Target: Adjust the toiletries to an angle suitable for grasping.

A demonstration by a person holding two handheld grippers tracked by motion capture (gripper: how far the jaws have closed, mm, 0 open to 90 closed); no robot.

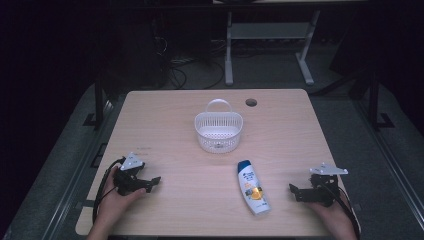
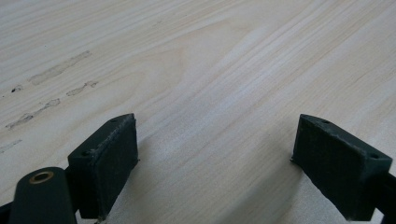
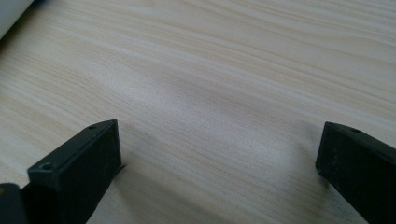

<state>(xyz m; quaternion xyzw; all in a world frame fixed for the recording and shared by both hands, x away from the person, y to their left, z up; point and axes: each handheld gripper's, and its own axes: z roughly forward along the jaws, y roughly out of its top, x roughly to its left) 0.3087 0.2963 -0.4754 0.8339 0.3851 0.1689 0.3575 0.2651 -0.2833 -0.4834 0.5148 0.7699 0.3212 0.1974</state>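
Note:
A white shampoo bottle (image 1: 252, 186) with a blue cap lies flat on the wooden table (image 1: 165, 145), cap toward the far side. Behind it stands a white plastic basket (image 1: 218, 129) with a handle, empty as far as I can see. My left gripper (image 1: 154, 182) rests at the near left, held by a hand, jaws pointing right. Its own view shows it open (image 2: 215, 158) over bare wood. My right gripper (image 1: 293, 191) rests at the near right, pointing left toward the bottle. It too stands open (image 3: 217, 172), and a white sliver of the bottle (image 3: 11, 16) shows at the top left.
A round cable hole (image 1: 251, 102) sits near the table's far edge. Beyond the table a desk frame (image 1: 265, 35) and cables lie on the dark floor. Scuff marks (image 2: 56, 70) streak the wood ahead of the left gripper.

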